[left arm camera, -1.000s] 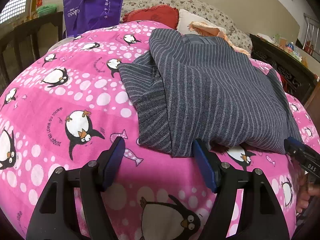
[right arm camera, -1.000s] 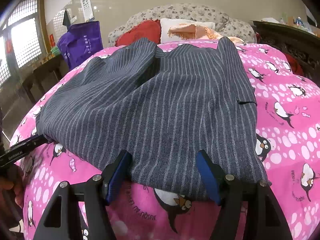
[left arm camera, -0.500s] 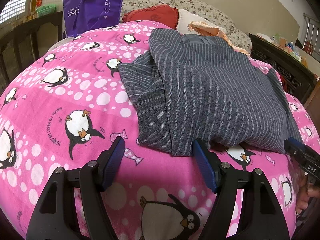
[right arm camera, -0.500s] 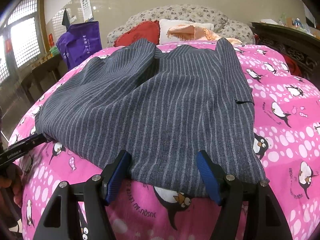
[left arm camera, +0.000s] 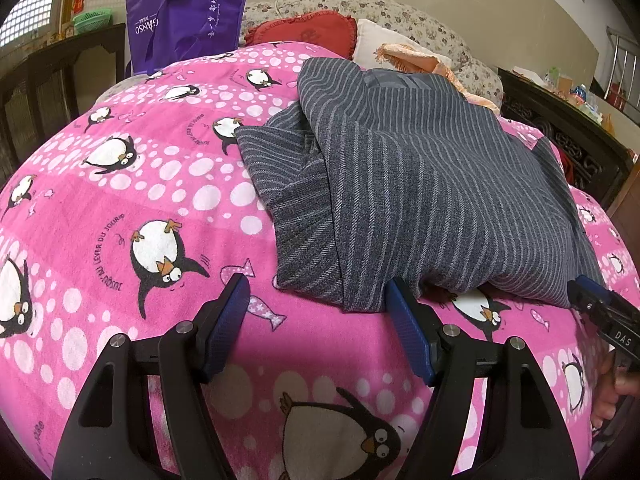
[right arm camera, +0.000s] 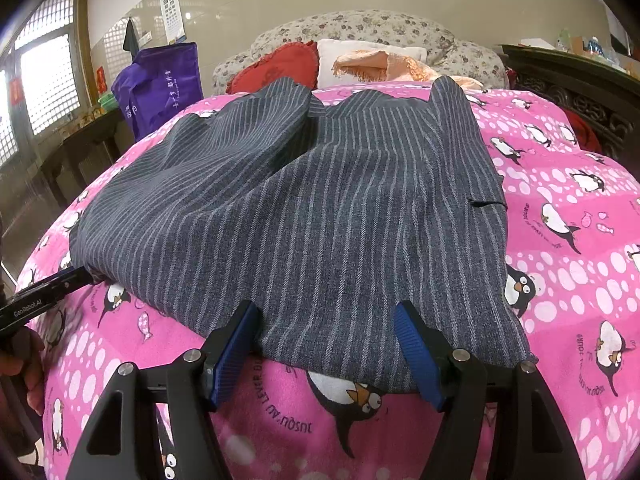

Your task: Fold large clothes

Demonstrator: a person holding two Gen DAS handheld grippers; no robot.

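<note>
A dark grey pinstriped garment (left arm camera: 420,184) lies spread on the pink penguin-print bedcover (left arm camera: 120,200), its left side folded inward over the body. My left gripper (left arm camera: 318,286) is open at the garment's near left corner, which lies loose between the blue pads. In the right wrist view the garment (right arm camera: 320,200) fills the middle of the bedcover (right arm camera: 580,240). My right gripper (right arm camera: 326,308) is open astride the near hem, with cloth between the pads but not pinched. Each view catches the other gripper at its edge: the right gripper (left arm camera: 600,312) and the left gripper (right arm camera: 44,296).
A purple bag (left arm camera: 188,12) stands at the far left of the bed. A red cushion (left arm camera: 304,34), a white pillow (left arm camera: 380,40) and an orange cloth (left arm camera: 416,60) lie at the head. Dark carved wooden furniture (left arm camera: 568,136) runs along the right.
</note>
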